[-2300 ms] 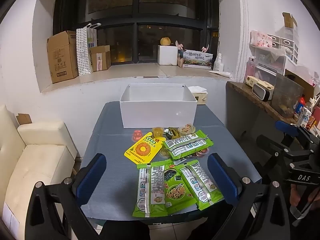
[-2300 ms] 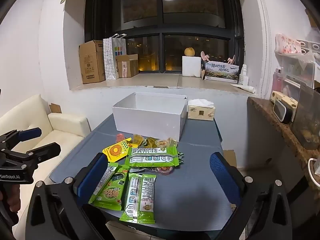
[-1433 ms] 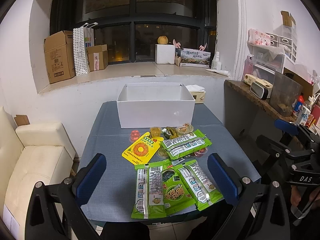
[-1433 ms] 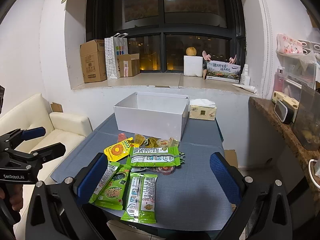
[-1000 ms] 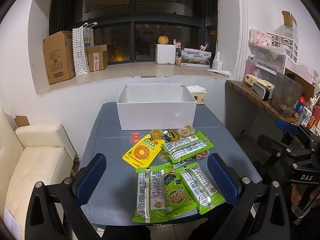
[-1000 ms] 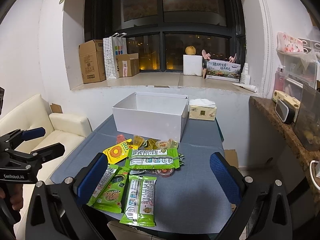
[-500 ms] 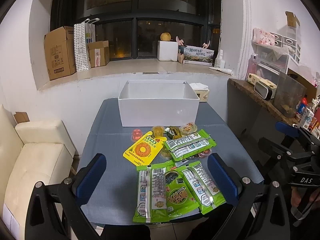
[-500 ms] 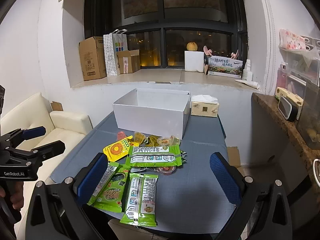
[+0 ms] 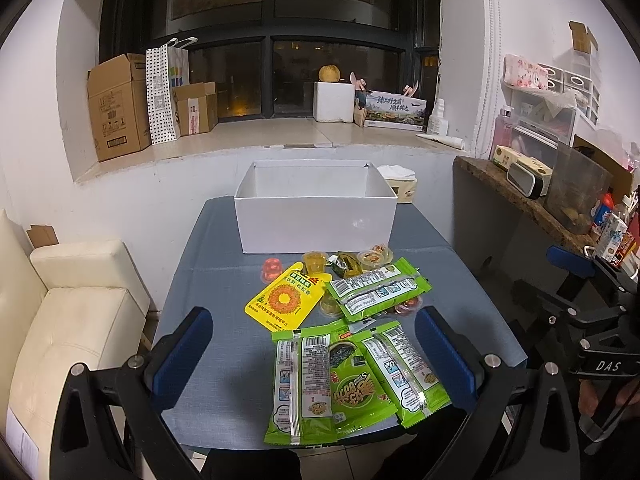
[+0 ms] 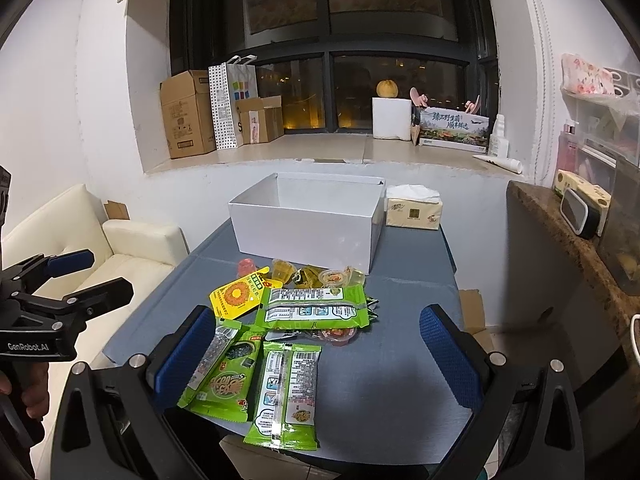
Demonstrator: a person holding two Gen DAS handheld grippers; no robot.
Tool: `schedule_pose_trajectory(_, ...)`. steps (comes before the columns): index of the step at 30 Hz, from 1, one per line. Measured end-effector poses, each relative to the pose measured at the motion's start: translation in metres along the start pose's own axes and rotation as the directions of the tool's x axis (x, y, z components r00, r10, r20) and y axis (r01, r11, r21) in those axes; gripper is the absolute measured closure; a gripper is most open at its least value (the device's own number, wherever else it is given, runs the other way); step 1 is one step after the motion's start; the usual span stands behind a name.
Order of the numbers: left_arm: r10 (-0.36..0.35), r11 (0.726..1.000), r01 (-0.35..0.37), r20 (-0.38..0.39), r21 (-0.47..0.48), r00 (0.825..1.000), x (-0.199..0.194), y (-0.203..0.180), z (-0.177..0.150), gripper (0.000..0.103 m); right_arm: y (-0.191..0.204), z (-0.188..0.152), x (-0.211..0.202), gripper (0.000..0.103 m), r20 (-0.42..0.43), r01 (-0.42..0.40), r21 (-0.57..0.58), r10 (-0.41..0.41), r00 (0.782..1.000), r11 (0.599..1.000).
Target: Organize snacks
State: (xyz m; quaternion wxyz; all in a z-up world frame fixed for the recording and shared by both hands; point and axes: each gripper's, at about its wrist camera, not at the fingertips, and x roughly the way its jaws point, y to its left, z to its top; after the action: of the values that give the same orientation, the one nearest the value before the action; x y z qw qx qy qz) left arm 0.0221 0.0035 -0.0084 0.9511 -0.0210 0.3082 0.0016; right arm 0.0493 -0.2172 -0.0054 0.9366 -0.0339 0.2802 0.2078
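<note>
- While both grippers hover short of the near worktop (image 9: pixel 208 280) edge, snacks lying loose in a cluster ahead and below, between that edge and the white box (image 9: pixel 316 216) at the far side.
- Left gripper (image 9: pixel 314 350): fingers wide apart, nothing between them; nearest green packet (image 9: pixel 304 384) directly under the gap, long axis running away from the gripper, roughly in line with the fingers.
- Right gripper (image 10: pixel 316 350): likewise spread and empty; same packet (image 10: pixel 286 392) just below its gap, slightly tilted, long axis also pointing toward the box (image 10: pixel 306 220).
- Two further green packets (image 9: pixel 380 376) overlapping beside it, at the near edge of the worktop; a fourth green packet (image 9: pixel 378 290) lying crosswise farther in, beside the yellow pouch (image 9: pixel 286 300).
- Small jelly cups (image 9: pixel 314 260) in a row just before the front wall of the box, partly tucked under the pouch and the crosswise packet.
- Judged nearest for either gripper: the near packets; a grasp across the short width would call for a wrist turn or a descent onto one long edge.
- Both grippers held level, aimed forward and slightly down, well apart from each other, none touching any snack.
- Box open at the top, interior appearing bare; sorting judged not yet begun.
</note>
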Motion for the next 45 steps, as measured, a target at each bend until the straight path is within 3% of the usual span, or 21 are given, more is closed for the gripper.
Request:
schedule_pose_trajectory(18,-0.001,1.0,0.001,-0.01,0.0,1.0,0.004,0.0,-0.003,0.0,-0.003,-0.002,0.001,0.0,-0.002,-0.025,0.012,0.025,1.0,1.0)
schedule_pose_trajectory(25,0.015,1.0,-0.017,-0.082,-0.023,0.997,0.028,0.004,-0.013,0.0,-0.004,-0.006,0.004,0.0,-0.012,-0.025,0.016,0.026,1.0,1.0)
schedule_pose_trajectory(29,0.029,0.998,-0.038,-0.164,-0.053,0.986,0.058,0.008,-0.027,0.0,-0.007,-0.011,0.007,0.0,-0.025,-0.028,0.023,0.029,0.999,0.999)
schedule_pose_trajectory(33,0.046,0.997,-0.061,-0.267,-0.047,0.963,0.102,0.011,-0.046,0.0,-0.011,-0.017,0.012,0.0,-0.044,-0.029,0.034,0.03,0.999,0.999)
schedule_pose_trajectory(42,-0.074,0.994,0.032,-0.41,-0.108,0.909,0.164,0.025,-0.079,0.0,-0.025,-0.028,0.022,0.0,-0.075,-0.029,0.072,0.034,0.997,0.997)
schedule_pose_trajectory(45,-0.061,0.994,0.018,-0.429,-0.104,0.901,0.17,0.026,-0.086,0.001,-0.028,-0.03,0.028,0.0,-0.092,-0.028,0.089,0.037,0.995,0.996)
